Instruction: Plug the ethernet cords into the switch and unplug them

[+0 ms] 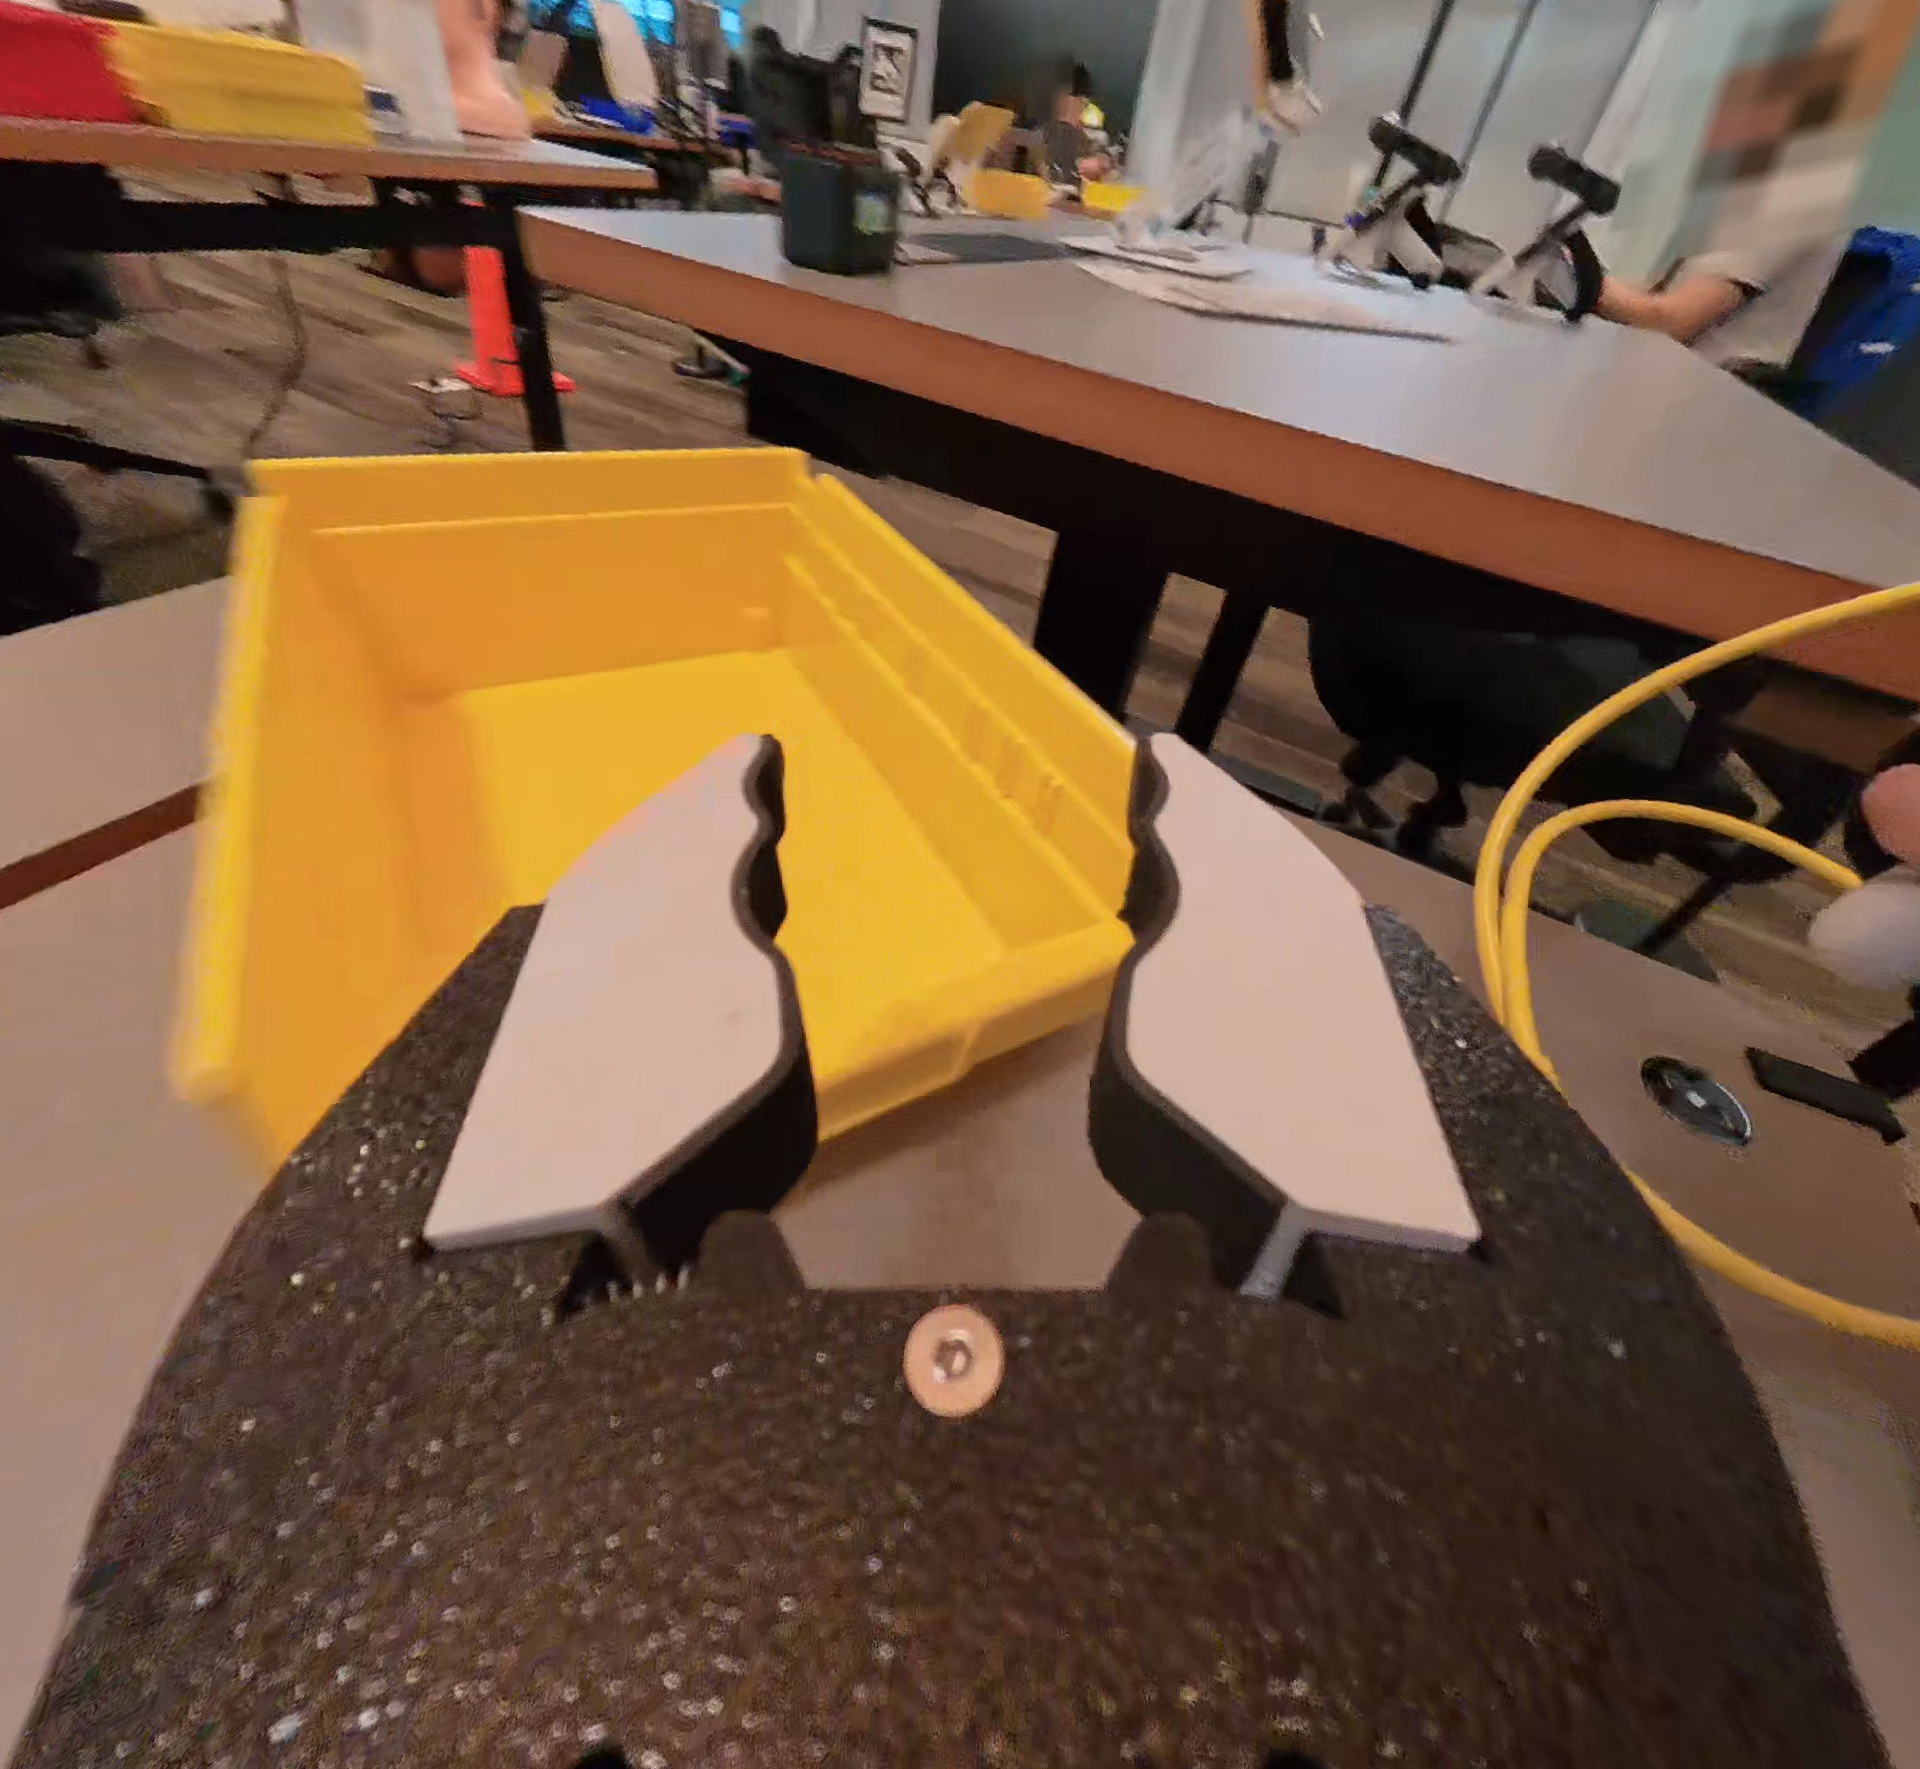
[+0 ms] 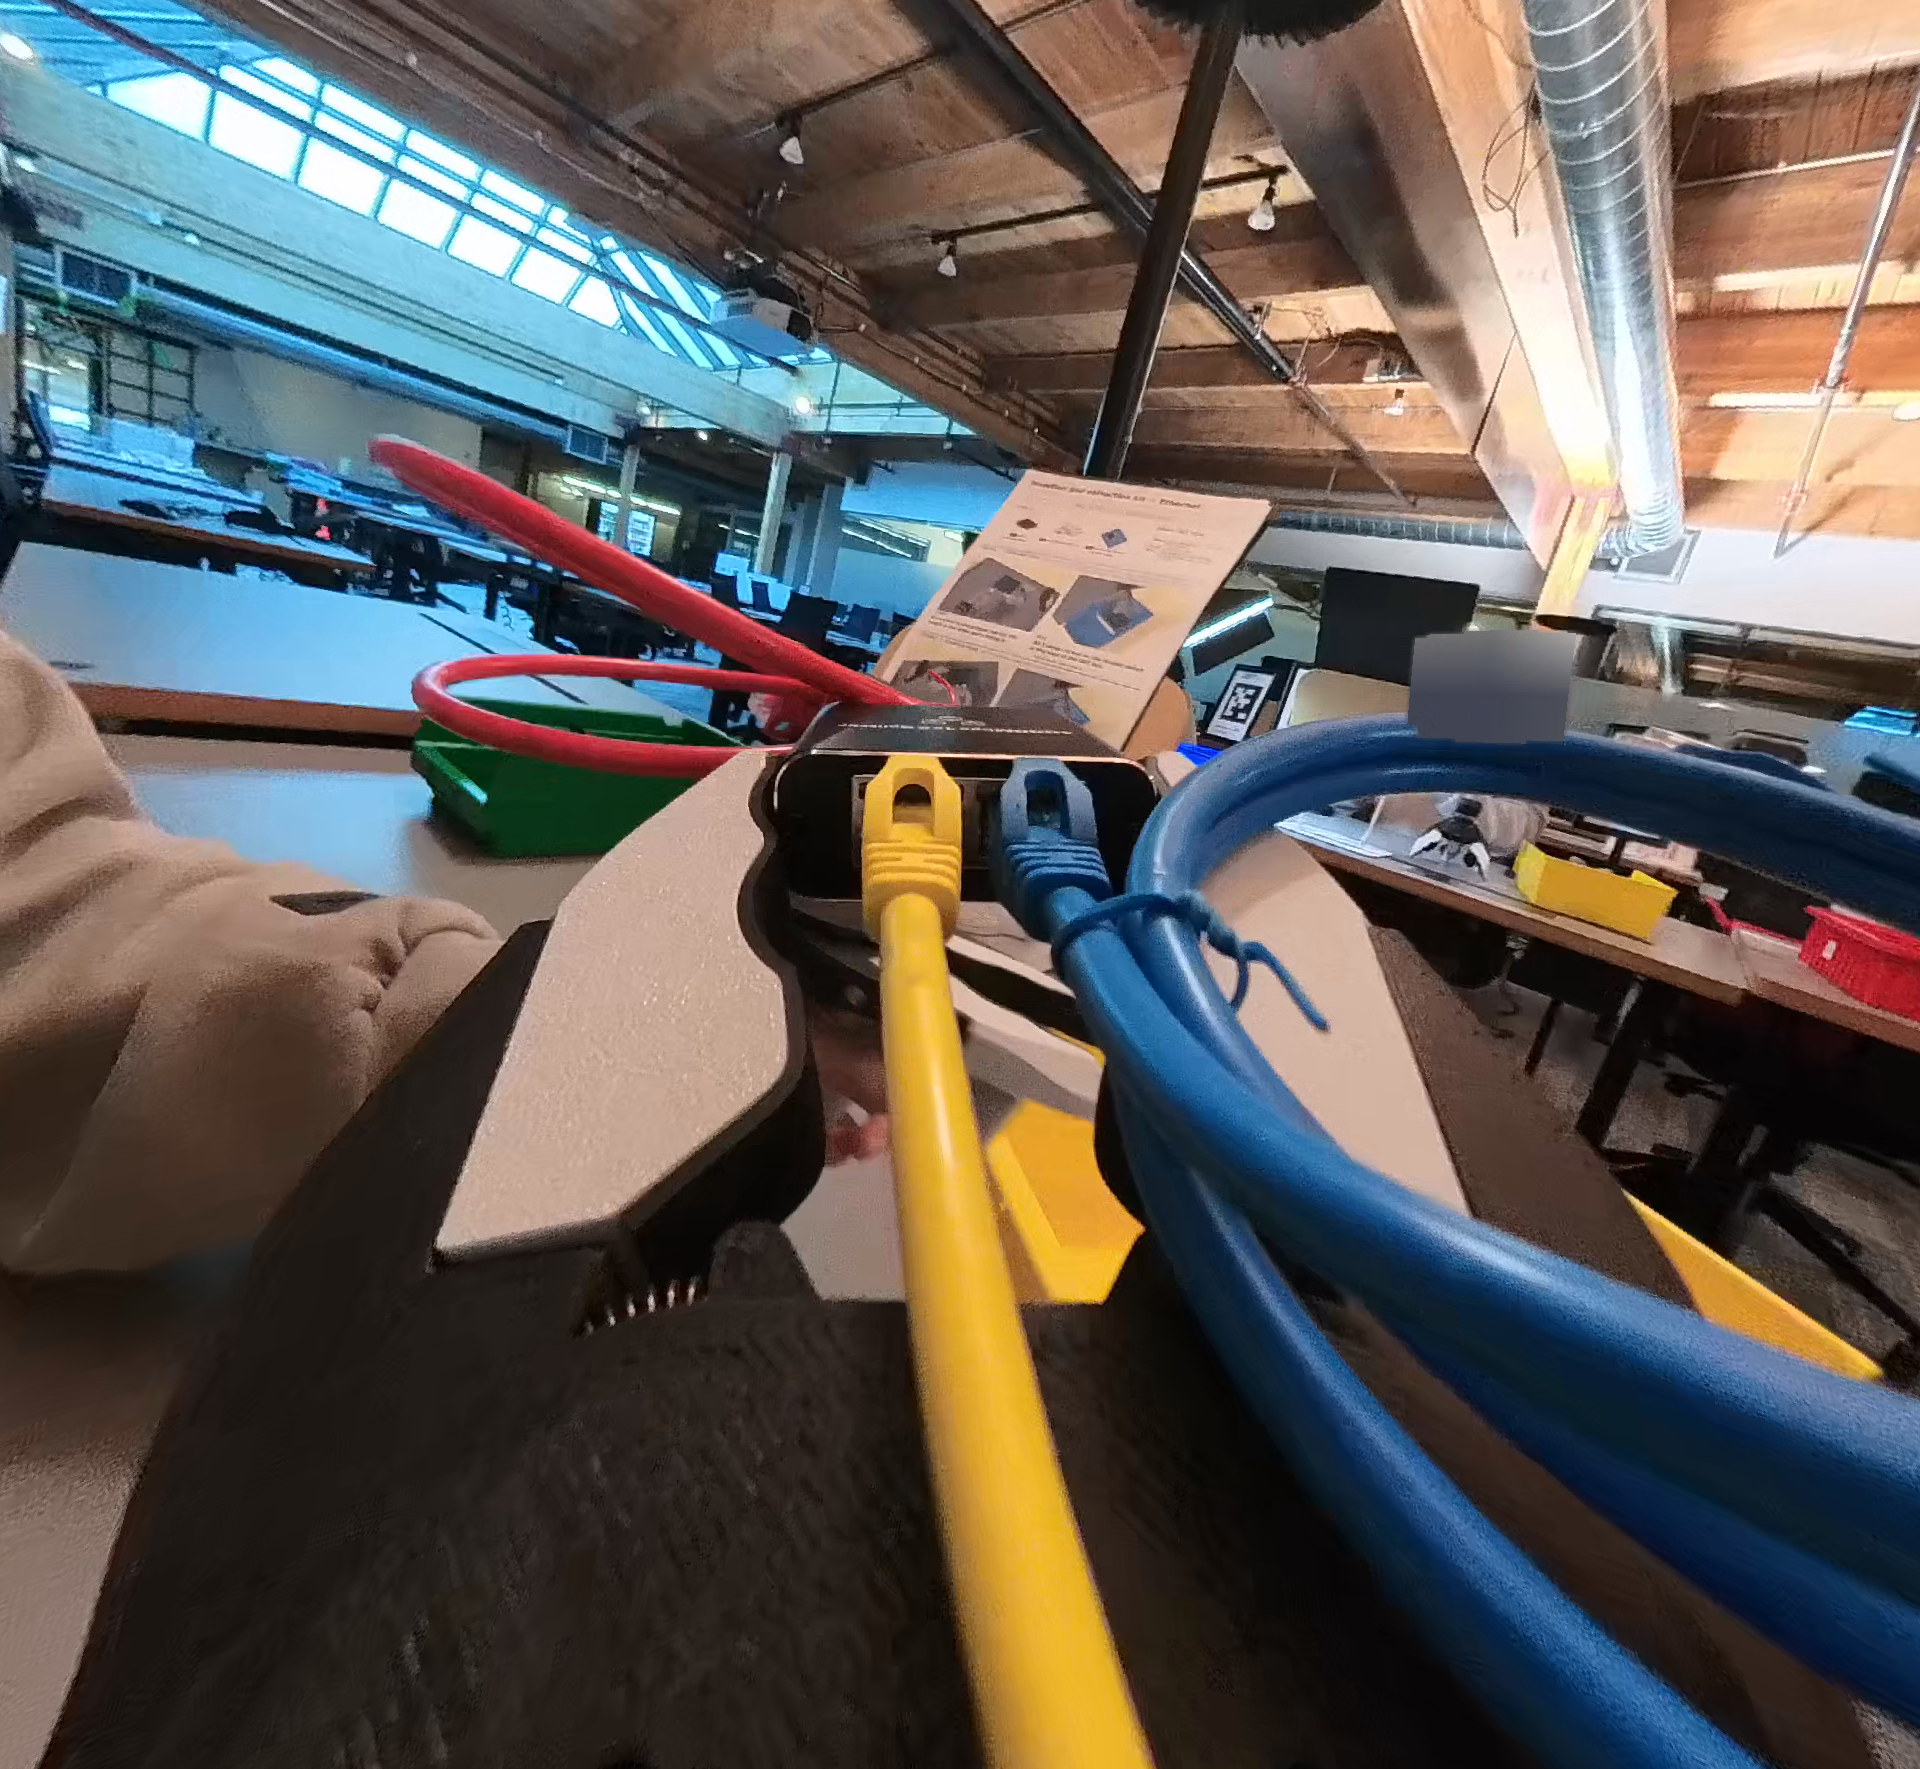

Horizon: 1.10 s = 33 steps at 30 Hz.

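Yellow cord [image 2: 909,846] and blue cord [image 2: 1044,841] seated in switch [image 2: 966,784], which right tongs [image 2: 961,872] clamp raised off surface; left tongs [image 1: 956,846] apart, empty, over yellow bin [image 1: 582,701]; next, likely unplugging: depress latch, pull straight.

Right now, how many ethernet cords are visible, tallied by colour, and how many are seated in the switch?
Yellow cord: 1, plugged into the switch
Blue cord: 1, plugged into the switch, its slack tied in a coil
Red cord: 1, looping behind the switch; its plug end is hidden
Total: 3 cords, 2 visibly seated. The right claw grips the switch.
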Motion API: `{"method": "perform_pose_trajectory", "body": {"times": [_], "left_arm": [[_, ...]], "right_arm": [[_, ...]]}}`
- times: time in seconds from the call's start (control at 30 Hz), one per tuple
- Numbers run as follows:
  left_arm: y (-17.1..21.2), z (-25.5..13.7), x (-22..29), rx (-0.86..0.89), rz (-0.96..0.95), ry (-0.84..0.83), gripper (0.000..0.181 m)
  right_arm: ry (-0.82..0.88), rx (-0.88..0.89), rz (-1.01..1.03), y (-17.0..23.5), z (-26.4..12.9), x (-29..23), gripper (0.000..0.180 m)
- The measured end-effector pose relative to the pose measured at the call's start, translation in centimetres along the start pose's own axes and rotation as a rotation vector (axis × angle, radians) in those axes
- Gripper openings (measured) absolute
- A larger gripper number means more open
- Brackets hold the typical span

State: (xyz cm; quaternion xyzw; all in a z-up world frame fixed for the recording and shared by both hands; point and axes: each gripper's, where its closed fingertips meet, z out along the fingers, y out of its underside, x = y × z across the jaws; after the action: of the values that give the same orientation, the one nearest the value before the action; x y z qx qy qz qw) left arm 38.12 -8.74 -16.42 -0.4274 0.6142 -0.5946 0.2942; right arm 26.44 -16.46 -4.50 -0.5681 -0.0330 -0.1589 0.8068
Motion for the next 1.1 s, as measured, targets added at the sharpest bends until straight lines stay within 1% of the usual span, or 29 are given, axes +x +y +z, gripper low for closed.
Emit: {"method": "perform_pose_trajectory", "body": {"times": [0.07,0.13,0.23,0.33,0.4,0.43,0.5,0.6,0.63,0.7,0.77,0.83,0.93,1.0,1.1], "left_arm": [[0.0,-4.1,-2.9,0.001,-0.009,-0.075,0.063],[1.2,-8.8,-7.3,-0.035,-0.008,-0.196,0.069],[3.8,-16.8,-13.3,-0.088,-0.072,-0.324,0.072],[5.4,-24.2,-17.8,-0.058,-0.111,-0.436,0.07],[6.2,-27.7,-19.6,-0.027,-0.116,-0.479,0.067],[6.6,-28.8,-20.1,-0.015,-0.122,-0.491,0.067],[6.9,-30.1,-20.4,0.027,-0.151,-0.491,0.067],[5.9,-30.4,-19.8,0.11,-0.15,-0.453,0.065],[5.8,-30.3,-19.5,0.117,-0.127,-0.443,0.065],[5.6,-30.2,-18.9,0.121,-0.087,-0.42,0.065],[5.3,-30.4,-18.3,0.144,-0.057,-0.406,0.064],[5.0,-30.6,-17.9,0.169,-0.04,-0.389,0.064],[4.9,-31.0,-17.5,0.186,-0.031,-0.375,0.063],[4.9,-31.2,-17.4,0.194,-0.026,-0.375,0.063],[4.8,-31.2,-17.4,0.197,-0.031,-0.368,0.063]], "right_arm": [[0.003,0.032,0.029,-1.0,0.5,-0.1,0.065],[0.028,0.036,0.047,-1.8,0.9,0.0,0.065],[0.131,-0.072,0.036,-1.4,1.6,1.0,0.064],[0.235,-0.238,-0.019,-0.8,2.6,2.1,0.064],[0.275,-0.297,-0.054,-1.4,4.2,3.6,0.064],[0.258,-0.286,-0.056,-2.1,5.6,4.2,0.064],[0.141,-0.18,-0.031,-4.1,9.3,4.9,0.064],[-0.116,0.079,0.071,-7.9,14.4,4.7,0.064],[-0.181,0.168,0.101,-9.2,15.6,4.7,0.064],[-0.32,0.339,0.088,-11.5,17.3,4.4,0.064],[-0.443,0.464,0.127,-12.5,18.3,4.7,0.064],[-0.5,0.499,0.197,-11.6,19.3,6.0,0.064],[-0.472,0.451,0.294,-7.2,20.3,8.5,0.063],[-0.456,0.412,0.368,-3.9,20.0,9.6,0.063],[-0.418,0.454,0.512,-0.3,18.3,11.2,0.063]]}}
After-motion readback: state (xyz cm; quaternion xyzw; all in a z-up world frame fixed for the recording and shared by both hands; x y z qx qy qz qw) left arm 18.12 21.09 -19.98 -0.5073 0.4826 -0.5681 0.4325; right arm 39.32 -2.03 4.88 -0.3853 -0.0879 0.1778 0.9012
